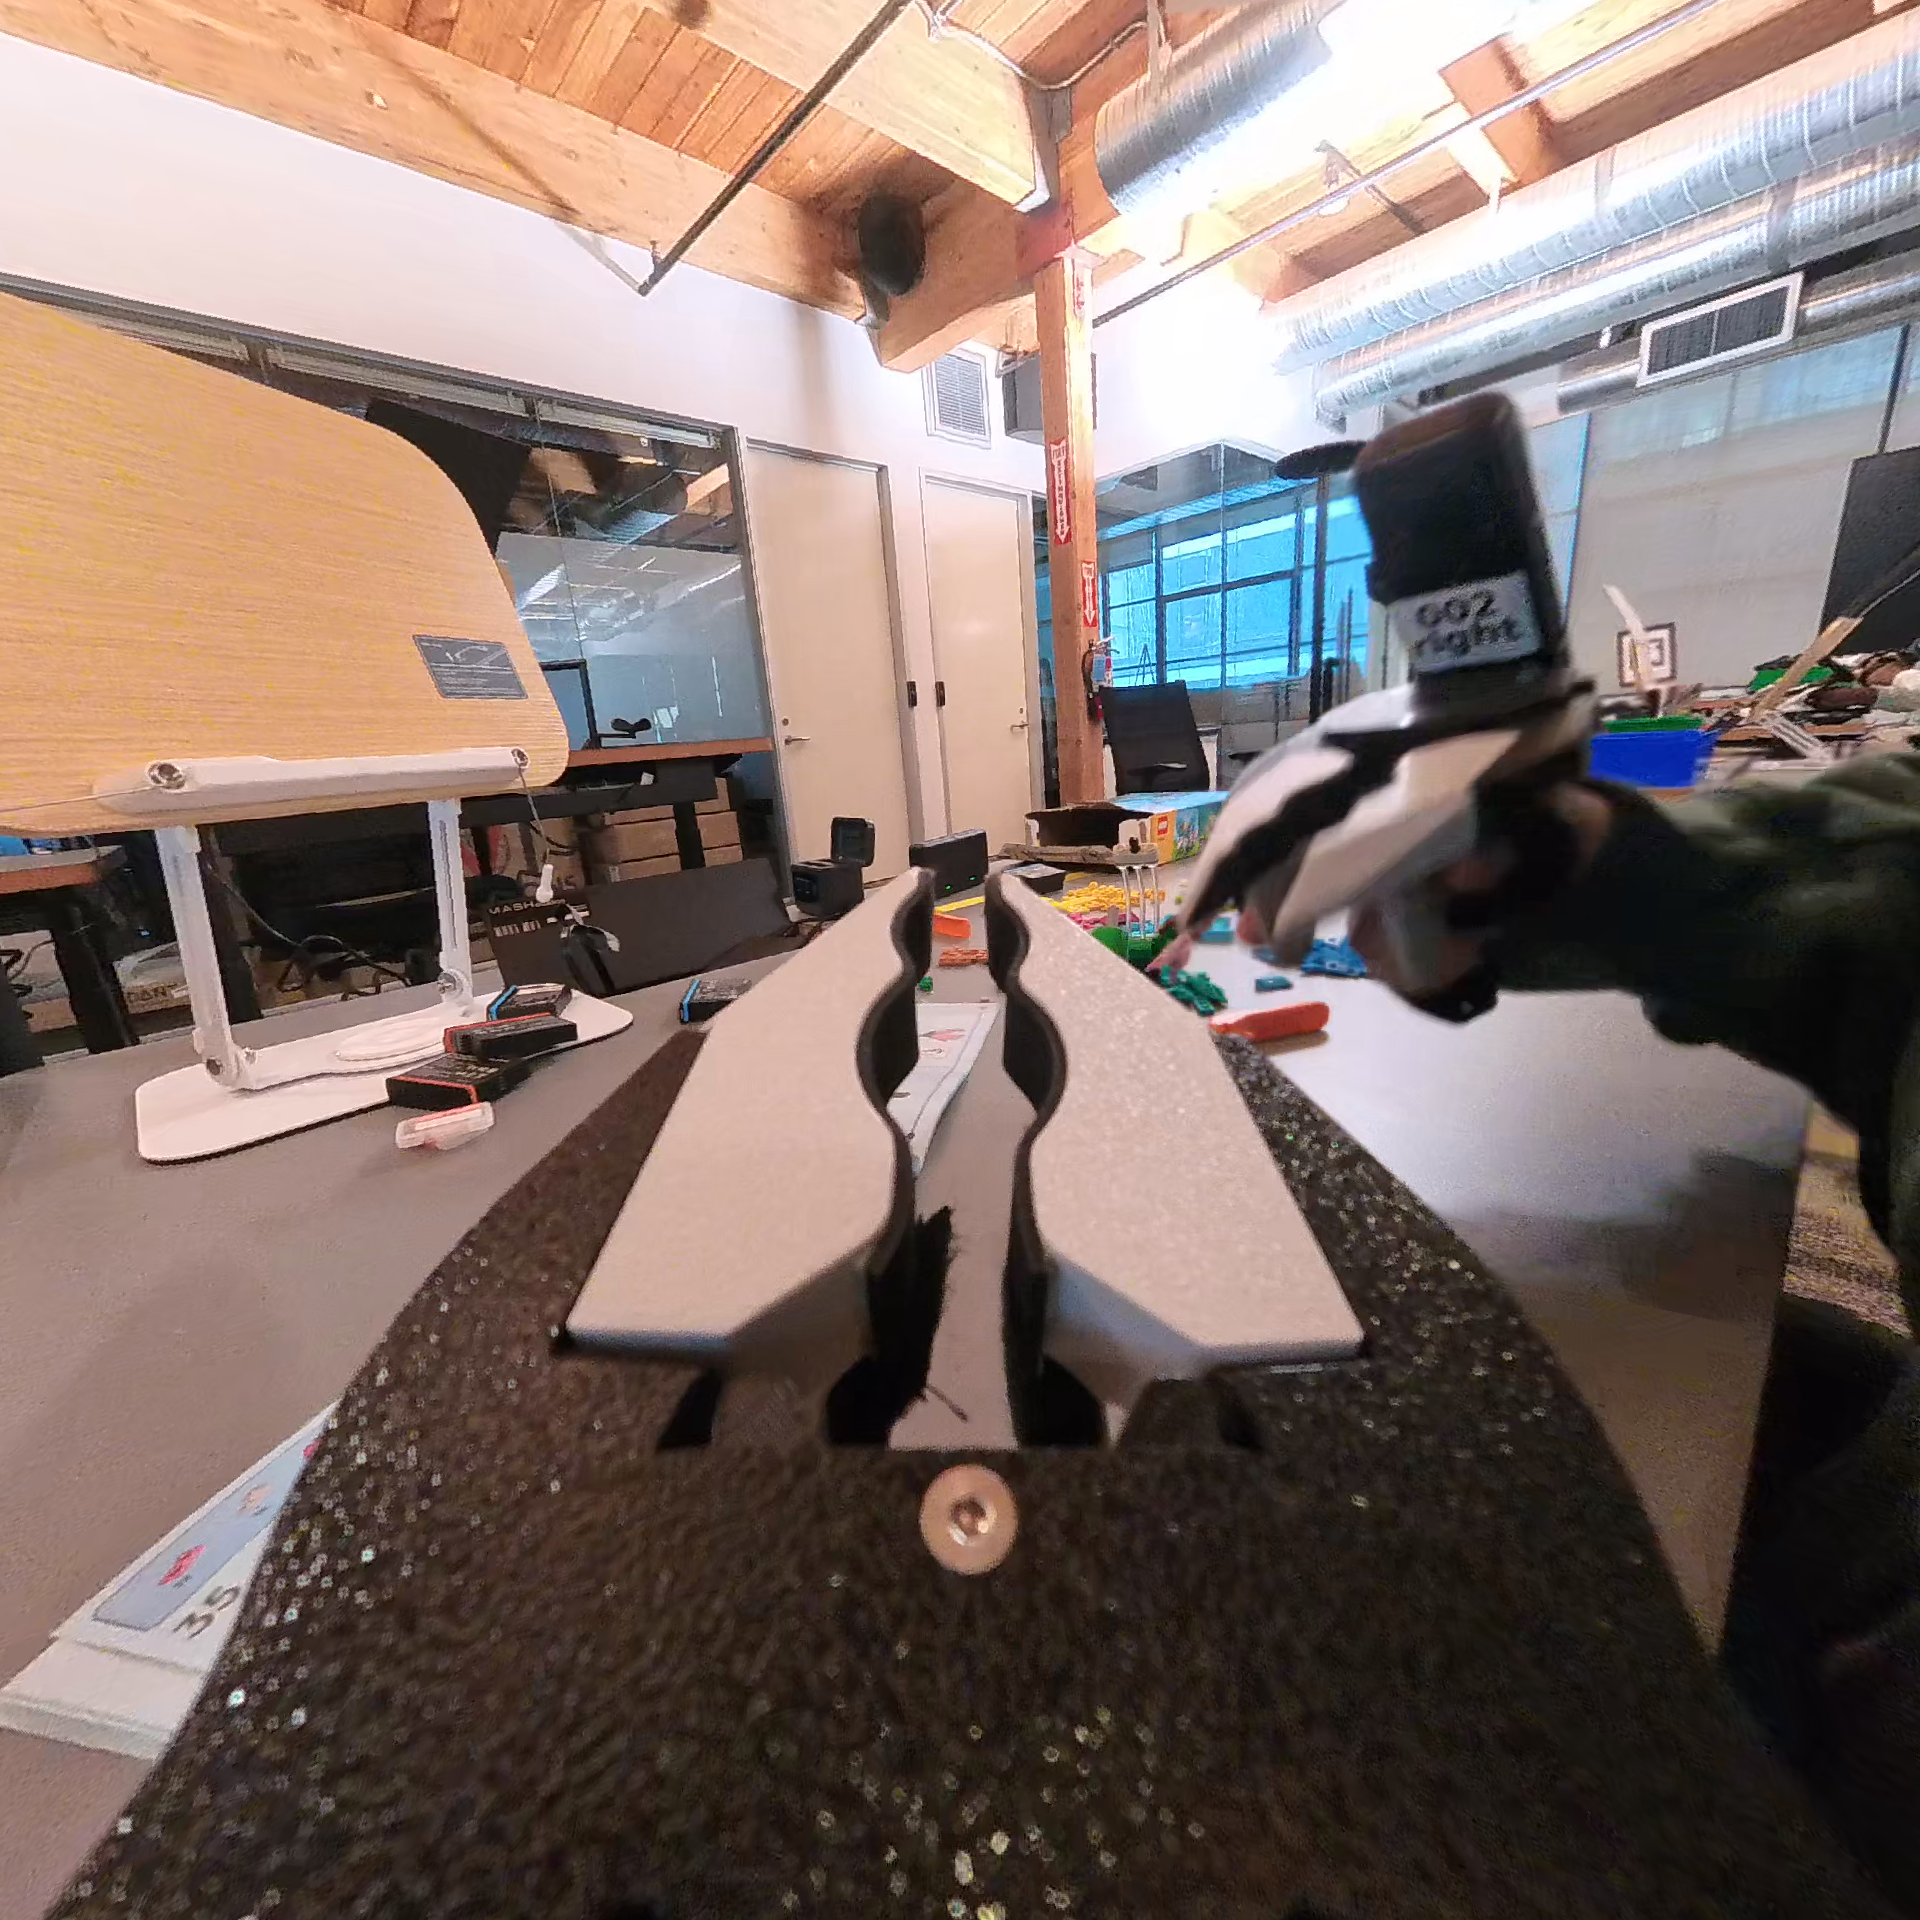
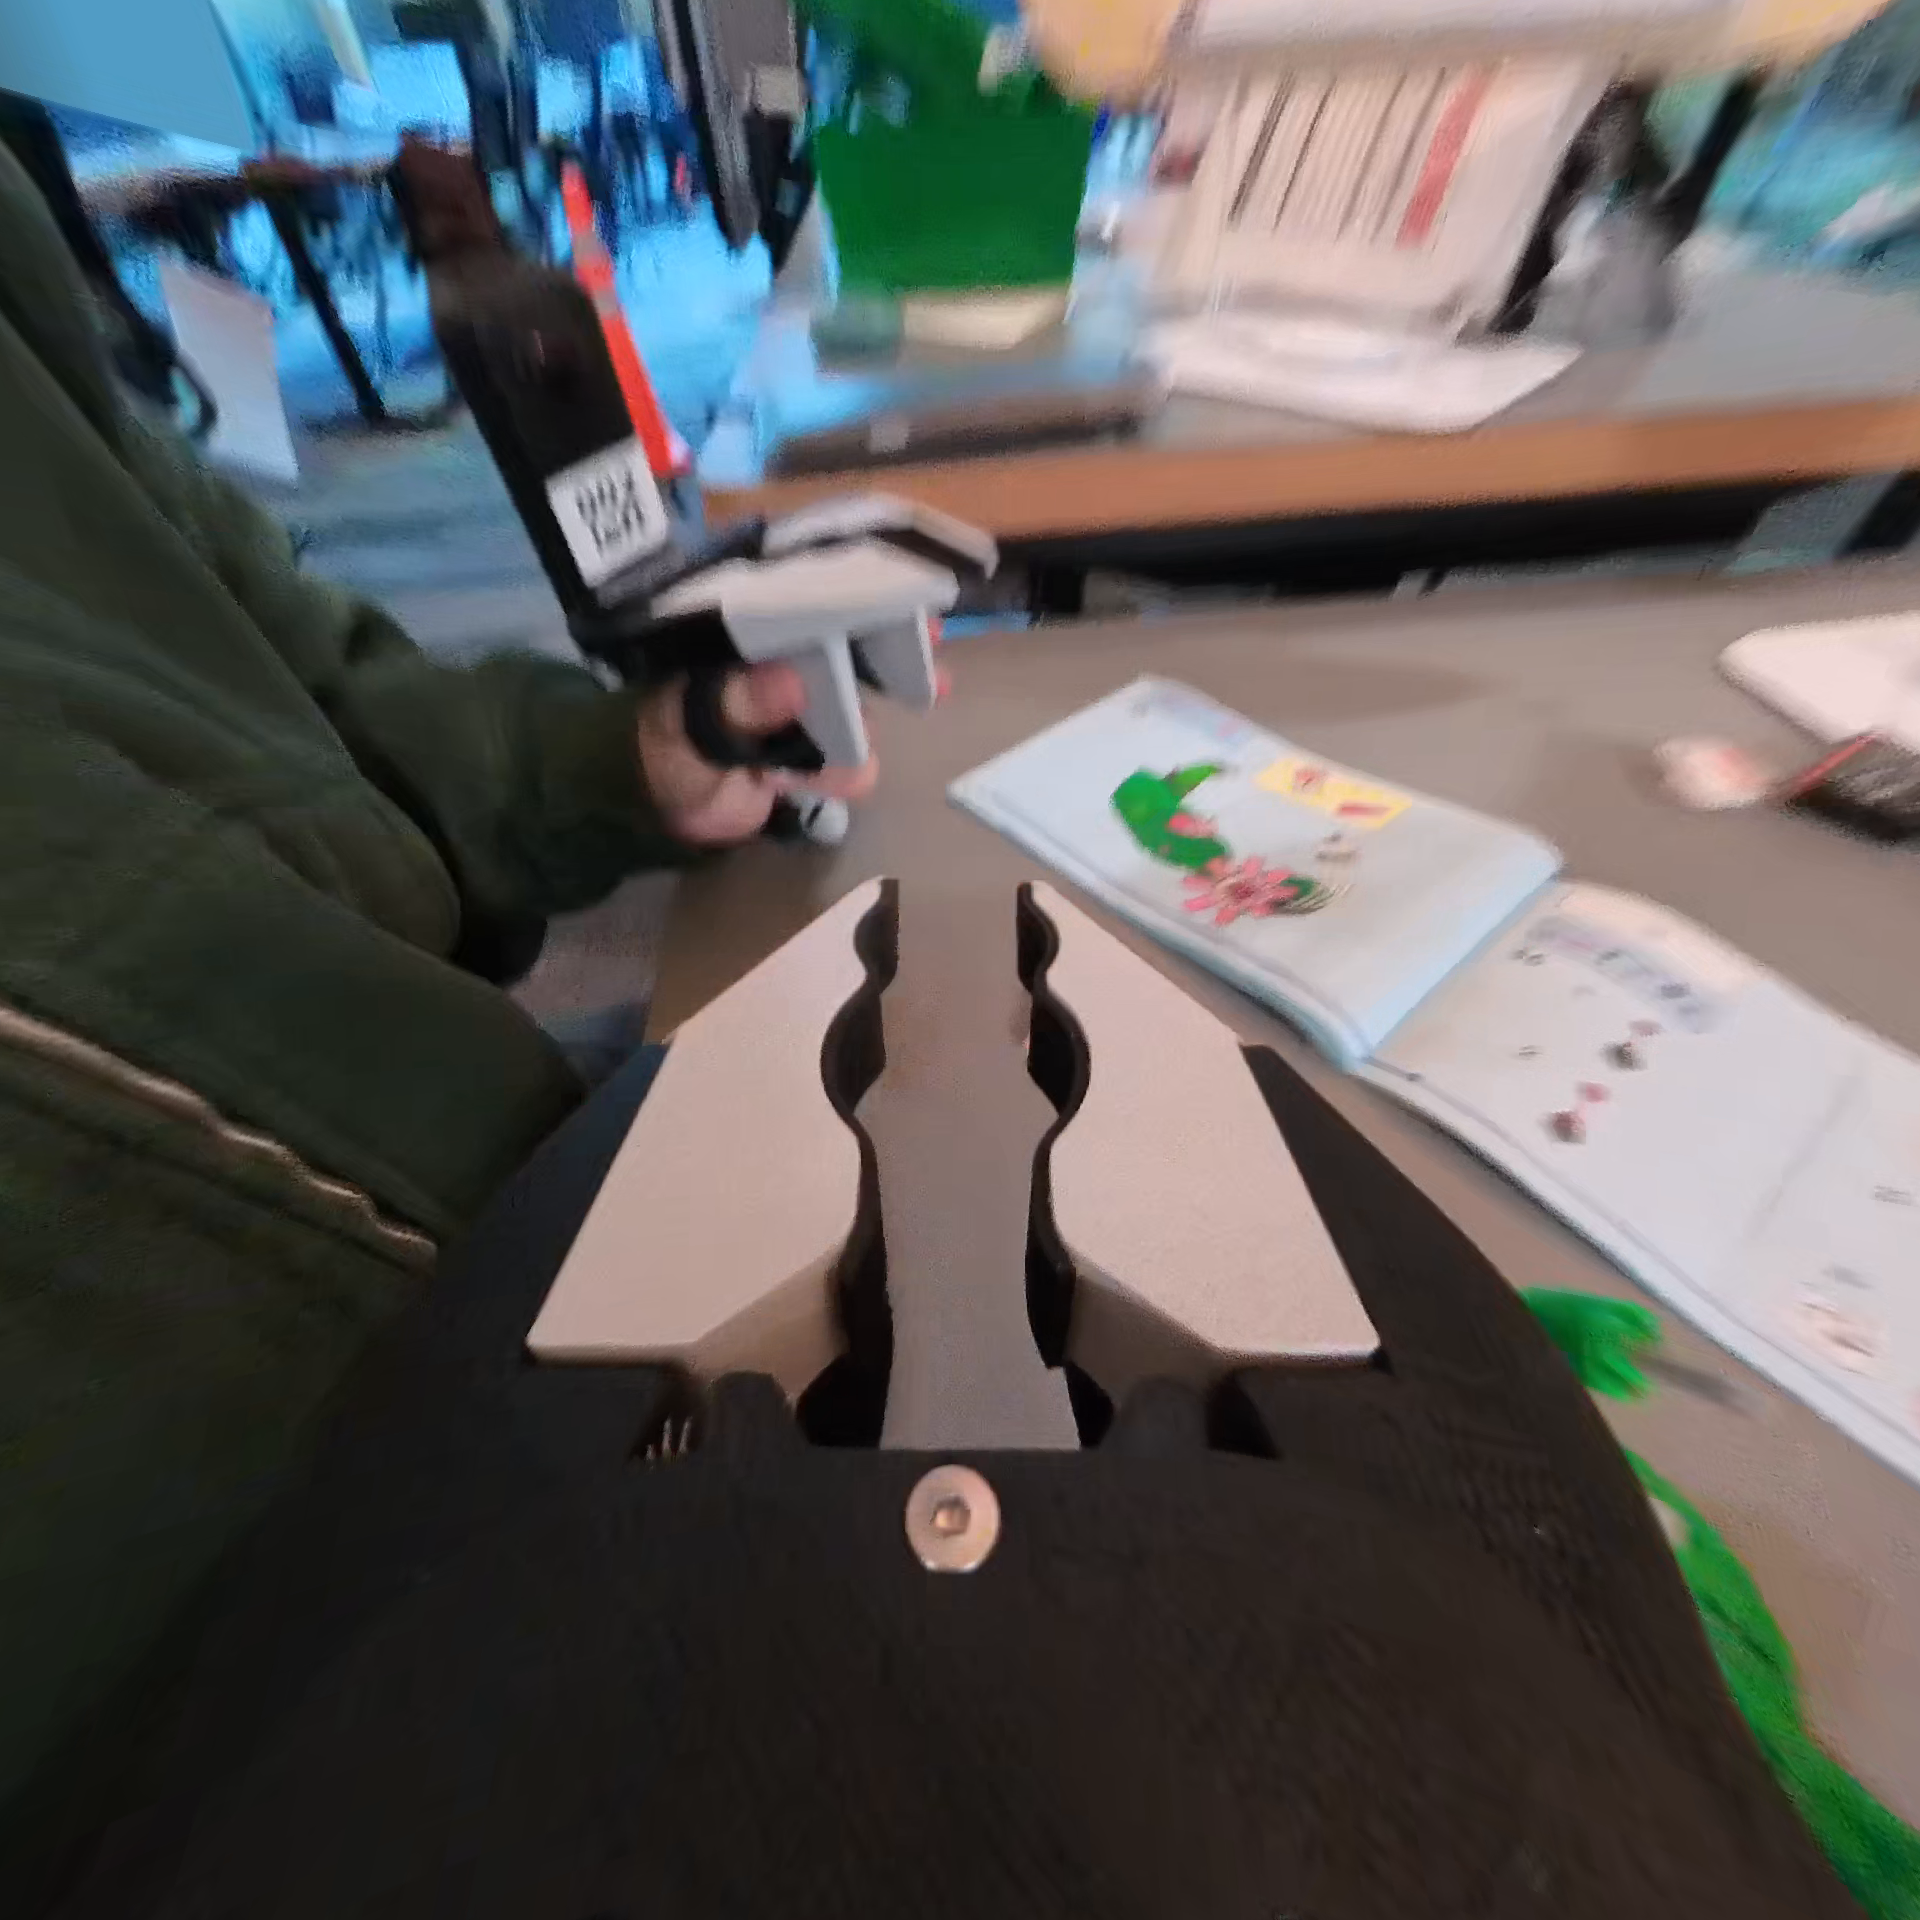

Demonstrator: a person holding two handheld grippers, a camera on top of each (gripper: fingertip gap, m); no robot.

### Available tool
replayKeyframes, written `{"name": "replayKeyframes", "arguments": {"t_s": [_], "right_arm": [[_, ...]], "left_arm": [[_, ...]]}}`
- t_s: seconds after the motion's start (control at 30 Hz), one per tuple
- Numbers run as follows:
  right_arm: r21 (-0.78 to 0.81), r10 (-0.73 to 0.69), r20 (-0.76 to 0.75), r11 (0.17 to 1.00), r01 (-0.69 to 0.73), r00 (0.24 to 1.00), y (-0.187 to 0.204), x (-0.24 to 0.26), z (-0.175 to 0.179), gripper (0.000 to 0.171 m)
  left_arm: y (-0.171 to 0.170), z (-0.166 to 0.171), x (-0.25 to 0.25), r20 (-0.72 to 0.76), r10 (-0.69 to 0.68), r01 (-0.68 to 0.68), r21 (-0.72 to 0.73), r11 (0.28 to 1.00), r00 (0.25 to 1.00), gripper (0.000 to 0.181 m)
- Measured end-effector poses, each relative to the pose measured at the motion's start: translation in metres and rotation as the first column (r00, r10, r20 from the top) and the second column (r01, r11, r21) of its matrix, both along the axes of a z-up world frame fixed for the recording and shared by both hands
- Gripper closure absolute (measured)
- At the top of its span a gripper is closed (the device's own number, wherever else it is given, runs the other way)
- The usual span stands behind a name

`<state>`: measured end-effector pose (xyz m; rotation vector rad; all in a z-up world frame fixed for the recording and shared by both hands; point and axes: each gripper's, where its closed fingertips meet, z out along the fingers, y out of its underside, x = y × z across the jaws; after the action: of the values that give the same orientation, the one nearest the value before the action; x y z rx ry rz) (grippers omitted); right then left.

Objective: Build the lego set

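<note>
My left gripper (image 1: 958,894) is held above the grey table (image 1: 312,1299), its jaws a narrow gap apart with nothing between them. It also shows in the right wrist view (image 2: 935,571), in a hand. My right gripper (image 2: 956,904) is open and empty over the table near the open instruction booklet (image 2: 1299,862). In the left wrist view the right gripper (image 1: 1210,914) is blurred and points down at loose lego pieces (image 1: 1195,987) in yellow, pink, green and teal. Green lego parts (image 2: 1766,1683) lie right of the right gripper.
An orange brick separator (image 1: 1268,1020) lies by the pieces. A white stand with a wooden panel (image 1: 239,582) and small black boxes (image 1: 488,1049) stand at the left. A lego box (image 1: 1174,826) sits at the back. A green-sleeved arm (image 2: 208,831) is at the left. Left tips to right tips: about 8 centimeters.
</note>
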<state>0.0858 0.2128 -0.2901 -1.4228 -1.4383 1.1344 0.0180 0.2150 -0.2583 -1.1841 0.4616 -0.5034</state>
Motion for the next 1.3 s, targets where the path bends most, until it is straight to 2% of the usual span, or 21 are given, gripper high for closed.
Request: {"name": "replayKeyframes", "arguments": {"t_s": [0.07,0.1,0.23,0.3,0.37,0.5,0.6,0.73,0.87,0.97,1.1,1.3], "right_arm": [[0.039,-0.095,-0.125,0.994,0.1,0.988,0.018,0.034,0.034,0.151],[0.08,-0.179,-0.166,0.978,0.194,0.97,0.033,0.055,0.048,0.151],[0.183,-0.566,-0.215,0.777,0.602,0.796,0.097,0.163,0.076,0.152],[0.161,-0.695,-0.191,0.674,0.721,0.693,0.116,0.211,0.08,0.151],[0.134,-0.746,-0.181,0.627,0.767,0.641,0.125,0.238,0.084,0.151],[0.224,-0.755,-0.022,0.635,0.739,0.655,0.148,0.251,0.068,0.152],[0.266,-0.707,0.158,0.702,0.66,0.689,0.178,0.243,0.042,0.154],[0.089,-0.519,0.387,0.844,0.529,0.762,0.214,0.215,-0.012,0.156],[-0.047,-0.369,0.551,0.882,0.469,0.749,0.235,0.205,-0.059,0.156],[-0.189,-0.309,0.595,0.843,0.503,0.742,0.238,0.199,-0.078,0.156],[-0.293,-0.296,0.582,0.792,0.535,0.757,0.24,0.191,-0.088,0.155],[-0.269,-0.307,0.588,0.799,0.539,0.748,0.24,0.189,-0.095,0.154]], "left_arm": [[0.0,0.0,0.0,-0.002,0.002,-0.002,0.001,1.0,1.0,0.175],[0.0,0.0,0.0,-0.003,0.004,-0.004,0.002,1.0,1.0,0.175],[0.001,0.0,-0.002,0.005,0.014,-0.014,-0.003,1.0,1.0,0.174],[0.003,0.0,-0.004,0.008,0.031,-0.03,-0.007,1.0,0.999,0.173],[0.005,0.0,-0.007,0.001,0.067,-0.067,-0.002,0.998,0.998,0.173],[0.01,-0.001,-0.013,-0.019,0.158,-0.158,-0.002,0.987,0.987,0.175],[0.012,-0.002,-0.013,-0.045,0.215,-0.215,0.006,0.977,0.976,0.176],[0.016,-0.004,-0.016,-0.046,0.244,-0.244,-0.009,0.97,0.969,0.176],[0.019,-0.004,-0.019,-0.038,0.251,-0.252,-0.022,0.967,0.967,0.177],[0.021,-0.004,-0.02,-0.04,0.259,-0.26,-0.024,0.965,0.965,0.178],[0.023,-0.005,-0.018,-0.049,0.254,-0.255,-0.024,0.967,0.966,0.179],[0.024,-0.005,-0.016,-0.053,0.243,-0.244,-0.027,0.969,0.969,0.181]]}}
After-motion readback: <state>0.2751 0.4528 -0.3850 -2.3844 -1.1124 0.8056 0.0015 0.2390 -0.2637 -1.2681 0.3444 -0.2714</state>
